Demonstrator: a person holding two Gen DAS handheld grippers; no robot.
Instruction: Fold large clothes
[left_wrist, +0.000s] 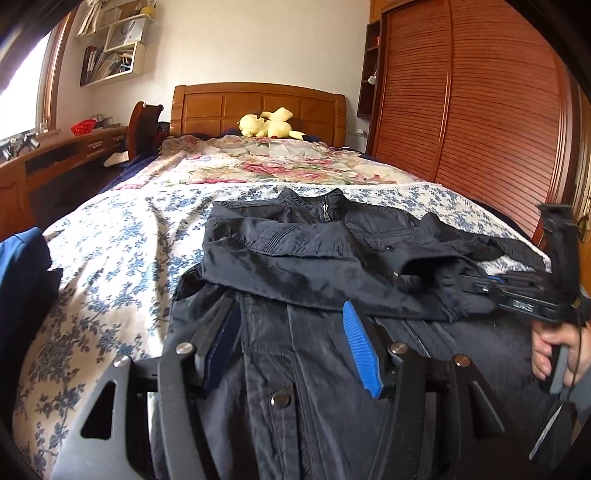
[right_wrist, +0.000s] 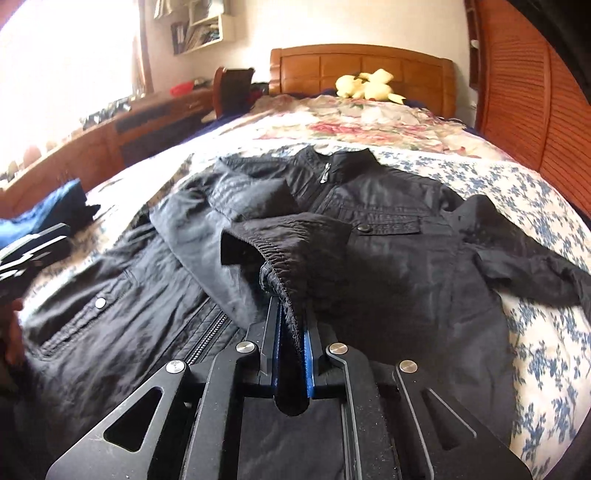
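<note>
Both wrist views sit low over the jacket (left_wrist: 314, 258), facing the headboard (right_wrist: 362, 74).

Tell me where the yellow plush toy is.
In both views, the yellow plush toy lies at the far end of the bed, against the wooden headboard, beyond the black jacket.

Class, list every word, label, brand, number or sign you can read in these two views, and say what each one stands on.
None reads with certainty.
Pale marks on the right claw body, seen from the left wrist view: blurred, unreadable.
Red tag on the shelf by the wardrobe: too small.
White bag on the wall shelf: faint print, unreadable.
Book spines below it: too small.
Jacket, with its cuff in the right claw: no text shows.
</note>
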